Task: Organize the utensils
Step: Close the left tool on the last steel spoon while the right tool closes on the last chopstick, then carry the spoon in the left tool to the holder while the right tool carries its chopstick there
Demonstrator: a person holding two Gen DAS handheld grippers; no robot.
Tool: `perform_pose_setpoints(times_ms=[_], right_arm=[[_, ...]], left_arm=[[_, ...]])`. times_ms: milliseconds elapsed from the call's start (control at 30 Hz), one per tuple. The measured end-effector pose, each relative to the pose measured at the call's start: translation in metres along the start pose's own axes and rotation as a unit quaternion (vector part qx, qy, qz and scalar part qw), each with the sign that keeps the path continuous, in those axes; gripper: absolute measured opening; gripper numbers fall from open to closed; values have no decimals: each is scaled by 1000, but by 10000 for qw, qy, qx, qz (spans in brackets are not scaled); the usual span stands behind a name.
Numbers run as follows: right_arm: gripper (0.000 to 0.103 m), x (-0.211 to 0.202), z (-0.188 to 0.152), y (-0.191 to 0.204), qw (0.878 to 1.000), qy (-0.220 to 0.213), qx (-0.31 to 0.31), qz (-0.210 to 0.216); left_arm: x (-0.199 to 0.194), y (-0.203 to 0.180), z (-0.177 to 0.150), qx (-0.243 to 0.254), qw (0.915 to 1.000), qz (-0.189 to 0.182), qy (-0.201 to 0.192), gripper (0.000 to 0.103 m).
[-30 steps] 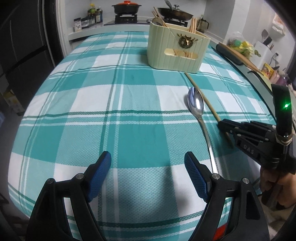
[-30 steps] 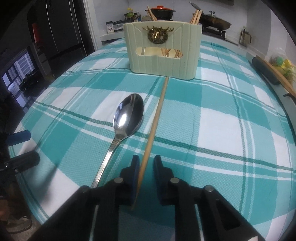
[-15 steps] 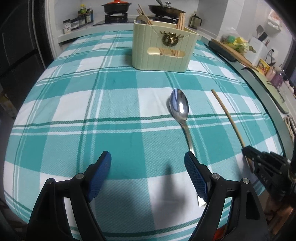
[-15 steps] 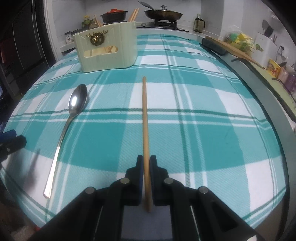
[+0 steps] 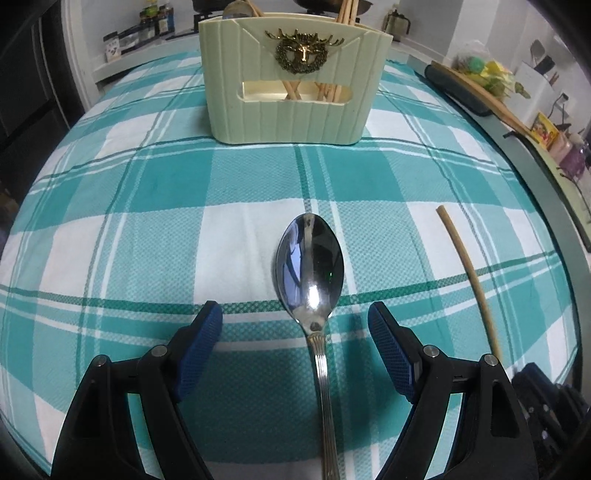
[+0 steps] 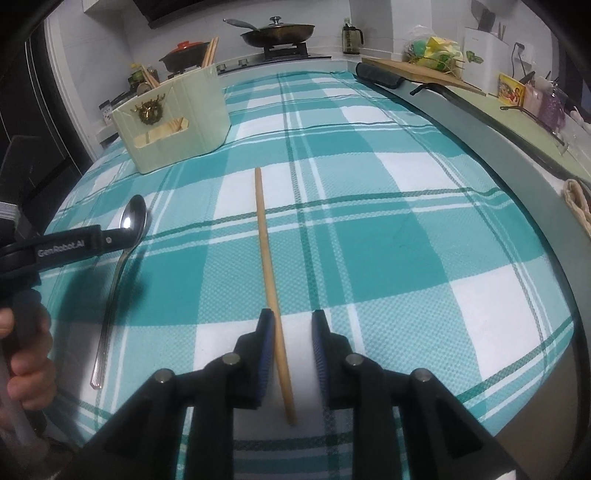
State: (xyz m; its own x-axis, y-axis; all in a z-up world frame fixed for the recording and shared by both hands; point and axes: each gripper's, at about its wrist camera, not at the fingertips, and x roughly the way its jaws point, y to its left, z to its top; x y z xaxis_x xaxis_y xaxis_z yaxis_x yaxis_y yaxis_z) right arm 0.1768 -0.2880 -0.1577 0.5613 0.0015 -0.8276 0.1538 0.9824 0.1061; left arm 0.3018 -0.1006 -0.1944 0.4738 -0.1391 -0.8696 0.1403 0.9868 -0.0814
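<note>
A steel spoon (image 5: 310,273) lies on the teal checked tablecloth (image 5: 147,229), bowl pointing at a cream utensil holder (image 5: 293,79) with chopsticks in it. My left gripper (image 5: 295,332) is open, its blue pads either side of the spoon's neck. A single wooden chopstick (image 6: 271,280) lies on the cloth. My right gripper (image 6: 293,341) is open around the chopstick's near end, the left pad close to it, the right pad apart. The spoon (image 6: 131,225), the holder (image 6: 173,118) and the left gripper also show in the right wrist view.
A stove with a pan (image 6: 277,33) and a red-lidded pot (image 6: 184,53) stands behind the table. A counter (image 6: 517,110) with a cutting board, bags and bottles runs along the right. The table's right edge (image 6: 554,206) is grey.
My right gripper has opened and let go of the chopstick, which now lies on the cloth. My left gripper has moved forward and right, so it now straddles the spoon.
</note>
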Motion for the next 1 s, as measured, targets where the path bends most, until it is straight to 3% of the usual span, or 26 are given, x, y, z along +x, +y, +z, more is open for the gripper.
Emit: perform_pose_setpoints(times_ms=[233,367,467,533,667,767,833,900,1000], right_arm=[[21,-8,12,-14,9999,-7,20,151],[22,-3,26,-11,9987,210,-297,367],[22,8,46,-5,9963,396,-527,560],[22,22,60,-1,9934,610,-567,789],[22,51,86,14,9889,836,-874,863],[23,75,102,26,9850,1062,-1095,812],[28,89,109,34,9818,1227,-1258,718],[34,97,114,42,9803,1195,-1445,622],[33,102,121,54,9778,1210,-1673,350]], left_arm=[[16,-9,8,60,9993,373,83,84],[17,-7,10,42,9992,376,87,83],[14,-2,11,13,9995,307,33,63],[10,2,12,-26,9999,105,12,41],[9,11,14,-115,9998,-185,10,42],[8,10,12,-47,9998,-167,-10,42],[8,7,11,6,9999,-118,-22,42],[9,5,11,37,10000,-76,-36,42],[11,3,13,81,9999,-16,-57,42]])
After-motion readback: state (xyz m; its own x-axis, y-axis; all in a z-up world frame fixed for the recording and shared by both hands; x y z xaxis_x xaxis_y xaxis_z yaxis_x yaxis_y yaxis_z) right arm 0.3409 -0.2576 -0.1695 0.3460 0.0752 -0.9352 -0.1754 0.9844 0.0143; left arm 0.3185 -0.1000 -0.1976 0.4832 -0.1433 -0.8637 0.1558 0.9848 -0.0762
